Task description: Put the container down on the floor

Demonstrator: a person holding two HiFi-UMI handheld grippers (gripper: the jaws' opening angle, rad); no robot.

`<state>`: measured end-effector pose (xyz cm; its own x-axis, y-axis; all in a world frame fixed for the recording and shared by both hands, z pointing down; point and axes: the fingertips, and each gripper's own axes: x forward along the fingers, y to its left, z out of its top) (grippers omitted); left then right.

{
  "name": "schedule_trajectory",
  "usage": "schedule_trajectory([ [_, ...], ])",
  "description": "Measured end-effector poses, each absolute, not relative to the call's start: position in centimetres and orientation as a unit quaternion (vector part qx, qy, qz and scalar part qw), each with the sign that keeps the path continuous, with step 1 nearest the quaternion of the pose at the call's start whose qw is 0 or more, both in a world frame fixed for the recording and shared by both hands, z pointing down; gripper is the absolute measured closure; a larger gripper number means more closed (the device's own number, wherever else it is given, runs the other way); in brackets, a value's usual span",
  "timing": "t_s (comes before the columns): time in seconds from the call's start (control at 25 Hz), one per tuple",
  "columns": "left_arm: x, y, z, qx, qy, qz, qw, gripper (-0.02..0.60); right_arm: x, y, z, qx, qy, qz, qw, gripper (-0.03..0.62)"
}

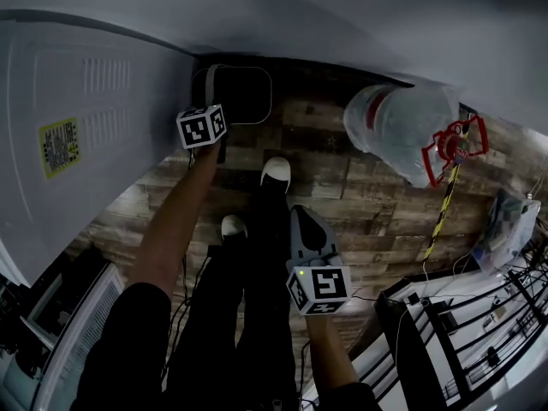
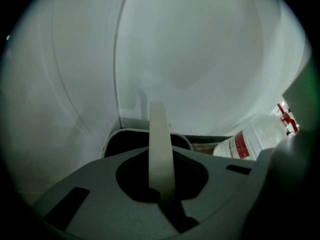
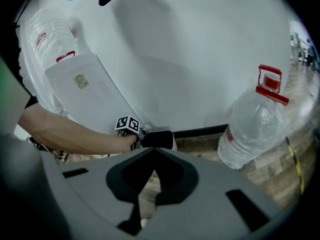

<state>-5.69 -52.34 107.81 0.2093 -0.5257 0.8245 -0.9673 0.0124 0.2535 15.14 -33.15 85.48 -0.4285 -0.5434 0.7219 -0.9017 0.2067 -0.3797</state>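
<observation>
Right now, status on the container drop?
Left gripper shut on the handle; right gripper shut, empty. Container low by wall, floor contact unclear. Water bottle off to the side.

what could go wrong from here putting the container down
The container is held only by its thin handle in the left gripper, so it may swing or land tilted. It is close to the white appliance and could knock it. The right gripper is shut and empty, so nothing steadies it.

container (image 1: 242,95): black; pale rim; handle (image 2: 159,144) cream | left gripper (image 2: 162,200), right gripper (image 3: 155,184): grey; cubes black-and-white squares | floor (image 1: 342,187): brown-grey wood planks | bottle (image 1: 402,131): clear; red band; red grip (image 1: 454,144) | shoes (image 1: 276,172): white | label (image 1: 58,146): yellow
</observation>
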Motion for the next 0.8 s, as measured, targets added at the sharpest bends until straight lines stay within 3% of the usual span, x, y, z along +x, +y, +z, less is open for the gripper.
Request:
schedule_trajectory([
  [0.16,-7.5,-52.0,107.8,0.642,-0.584,0.279,0.412,0.559,14.8,-31.9,86.0,0.477,-0.740,0.414,0.231,0.583],
  [0.4,-9.4,-50.7,106.2,0.635,-0.600,0.282,0.396,0.457,13.6,-30.7,85.7,0.467,-0.739,0.425,0.233,0.583],
  [0.6,-9.9,-49.5,103.2,0.642,-0.612,0.283,0.364,0.462,12.2,-31.3,84.2,0.463,-0.750,0.414,0.229,0.583],
  [0.8,-8.8,-49.6,99.7,0.665,-0.606,0.281,0.334,0.550,11.7,-32.3,82.3,0.467,-0.759,0.394,0.225,0.583],
])
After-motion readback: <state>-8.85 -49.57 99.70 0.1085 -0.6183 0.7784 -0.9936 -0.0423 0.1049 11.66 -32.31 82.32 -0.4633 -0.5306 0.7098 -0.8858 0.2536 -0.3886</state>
